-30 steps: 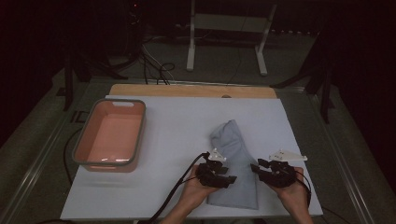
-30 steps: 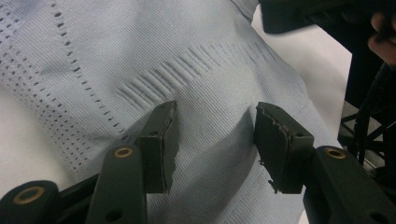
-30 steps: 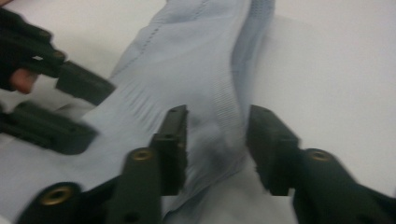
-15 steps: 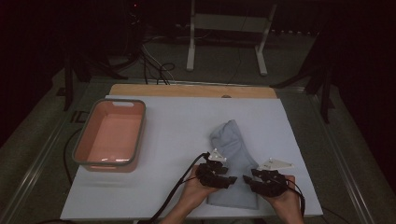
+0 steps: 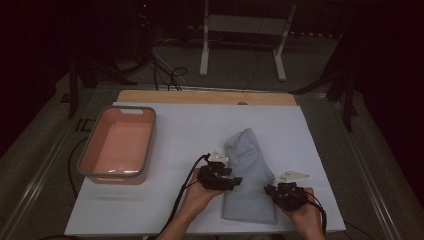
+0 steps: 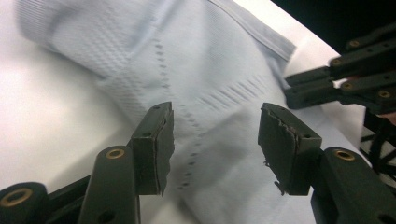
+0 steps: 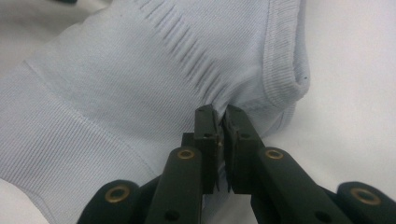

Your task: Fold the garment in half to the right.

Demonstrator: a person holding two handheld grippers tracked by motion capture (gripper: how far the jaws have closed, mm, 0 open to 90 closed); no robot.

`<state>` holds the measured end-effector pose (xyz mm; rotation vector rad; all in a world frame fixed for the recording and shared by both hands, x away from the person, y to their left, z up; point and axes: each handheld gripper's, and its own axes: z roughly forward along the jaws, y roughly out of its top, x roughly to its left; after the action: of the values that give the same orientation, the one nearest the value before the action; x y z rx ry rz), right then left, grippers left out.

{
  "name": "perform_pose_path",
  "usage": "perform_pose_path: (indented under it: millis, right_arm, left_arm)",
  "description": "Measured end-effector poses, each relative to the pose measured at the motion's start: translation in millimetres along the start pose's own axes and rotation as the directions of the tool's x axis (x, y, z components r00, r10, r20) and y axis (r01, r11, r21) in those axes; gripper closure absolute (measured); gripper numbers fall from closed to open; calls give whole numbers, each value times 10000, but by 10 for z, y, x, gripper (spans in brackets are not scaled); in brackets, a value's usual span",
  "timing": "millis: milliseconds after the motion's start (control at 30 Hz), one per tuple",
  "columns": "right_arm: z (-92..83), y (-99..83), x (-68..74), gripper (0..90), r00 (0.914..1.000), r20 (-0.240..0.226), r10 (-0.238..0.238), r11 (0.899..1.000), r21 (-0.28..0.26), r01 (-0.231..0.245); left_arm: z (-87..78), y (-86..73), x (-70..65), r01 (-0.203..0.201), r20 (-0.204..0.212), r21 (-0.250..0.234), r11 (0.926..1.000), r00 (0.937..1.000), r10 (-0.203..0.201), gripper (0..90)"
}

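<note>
A pale blue-grey knitted cloth [image 5: 248, 165] lies folded lengthwise on the white table [image 5: 190, 130]. My left gripper [image 5: 236, 181] is at its left edge, jaws open and hovering over the fabric [image 6: 196, 60], with nothing pinched between them [image 6: 215, 140]. My right gripper [image 5: 267, 190] is at the cloth's near right edge. Its jaws have just been closing and now stand shut [image 7: 223, 114] on a fold of the cloth [image 7: 116, 93] beside the ribbed hem. In the left gripper view the right gripper [image 6: 345, 79] appears at the far right.
A pink tub with a grey rim [image 5: 114, 174] stands on the left of the table. A wooden board [image 5: 205, 96] runs along the far edge. Beyond it, on the dark floor, are a white metal stand [image 5: 240, 30] and cables.
The right gripper has come in a little toward the cloth's right edge. The left gripper has shifted slightly left and away from the person.
</note>
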<state>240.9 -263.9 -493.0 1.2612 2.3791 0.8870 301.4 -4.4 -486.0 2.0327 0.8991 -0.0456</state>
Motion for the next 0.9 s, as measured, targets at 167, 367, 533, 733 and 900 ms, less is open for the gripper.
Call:
perform_pose_path:
  millis: [167,367,533,733,900]
  right_arm:
    - [-4,-3,-7,849,10000,-10,-89,10000,-28,89]
    - [-13,-7,-12,851,9999,-97,-66,10000,-50,66]
    - [-15,-8,-13,850,9999,-123,-41,10000,-57,40]
    - [-18,-9,-16,850,9999,-105,-34,10000,-81,33]
    - [-19,-11,-18,849,9999,-131,-40,9999,-93,39]
  left_arm:
    - [-28,27,67,-4,-247,-32,10000,9997,3,429]
    - [-44,68,134,0,-432,-166,9999,9991,-7,396]
    - [-66,123,202,-4,-567,-324,9995,9984,-14,388]
    - [-86,186,296,-57,-779,-342,9994,9970,31,369]
    - [-74,233,370,-67,-967,-326,9994,9953,35,358]
